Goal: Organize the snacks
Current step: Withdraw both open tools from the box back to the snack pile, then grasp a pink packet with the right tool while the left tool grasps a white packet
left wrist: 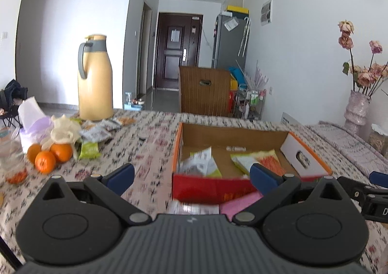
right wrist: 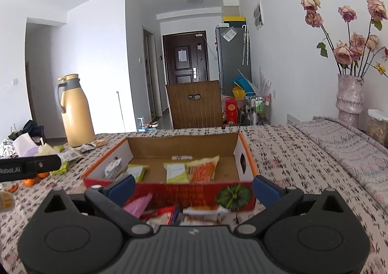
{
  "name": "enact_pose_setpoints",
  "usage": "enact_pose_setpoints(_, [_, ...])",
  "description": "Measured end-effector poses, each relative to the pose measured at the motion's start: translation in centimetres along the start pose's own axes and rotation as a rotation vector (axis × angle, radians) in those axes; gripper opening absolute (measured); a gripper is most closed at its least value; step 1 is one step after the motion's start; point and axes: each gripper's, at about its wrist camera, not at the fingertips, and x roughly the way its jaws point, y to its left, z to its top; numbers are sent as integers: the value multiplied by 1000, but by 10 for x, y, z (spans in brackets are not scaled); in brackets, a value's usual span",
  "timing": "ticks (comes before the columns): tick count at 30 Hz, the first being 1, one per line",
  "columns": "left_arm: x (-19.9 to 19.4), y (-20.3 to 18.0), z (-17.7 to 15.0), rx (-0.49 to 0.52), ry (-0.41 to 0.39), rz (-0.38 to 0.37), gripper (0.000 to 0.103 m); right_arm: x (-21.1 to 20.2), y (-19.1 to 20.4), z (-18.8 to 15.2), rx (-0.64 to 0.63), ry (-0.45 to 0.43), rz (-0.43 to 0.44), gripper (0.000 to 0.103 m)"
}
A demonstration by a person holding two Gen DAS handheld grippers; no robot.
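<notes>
At the far left of the left wrist view, three oranges lie on a floral tablecloth beside a white and lilac tissue pack and a loose pile of snack packets. Behind them, in the upper left, a tan thermos jug with a grey handle stands upright on the table. The left gripper fills the bottom of the frame, its blue-tipped jaws spread wide with nothing between them. Centre right sits an open cardboard box with an orange rim and red front wall; several snack packets lie flat on its floor, among them a white and green one and an orange one. More wrapped snacks lie on the cloth just in front of the box, near the bottom centre of the right wrist view. The right gripper hangs before the box's front wall, its jaws likewise apart and empty.

Beyond the table, a wooden chair back stands mid-frame, with a dark front door down a hallway and a grey fridge to its right. At the right edge, dried pink roses stand in a pale vase against a white wall.
</notes>
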Motion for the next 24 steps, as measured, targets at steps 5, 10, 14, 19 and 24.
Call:
enact_pose_setpoints(5, [-18,2,-20,5,29,-5,103,-21,-3,-17,-3,19,6,103])
enact_pose_setpoints(10, [-29,1,-38,12,58,-14,103,-34,-8,-33,3,45,7,103])
enact_pose_setpoints(14, [-34,1,-52,22,87,-24,103,-41,-12,-47,7,69,-3,103])
enact_pose_setpoints(19, [-33,0,-65,28,125,-36,103,-42,-18,-64,12,117,-5,103])
enact_pose_setpoints(24, [-27,-1,-76,34,160,-44,103,-42,-20,-74,15,149,-16,103])
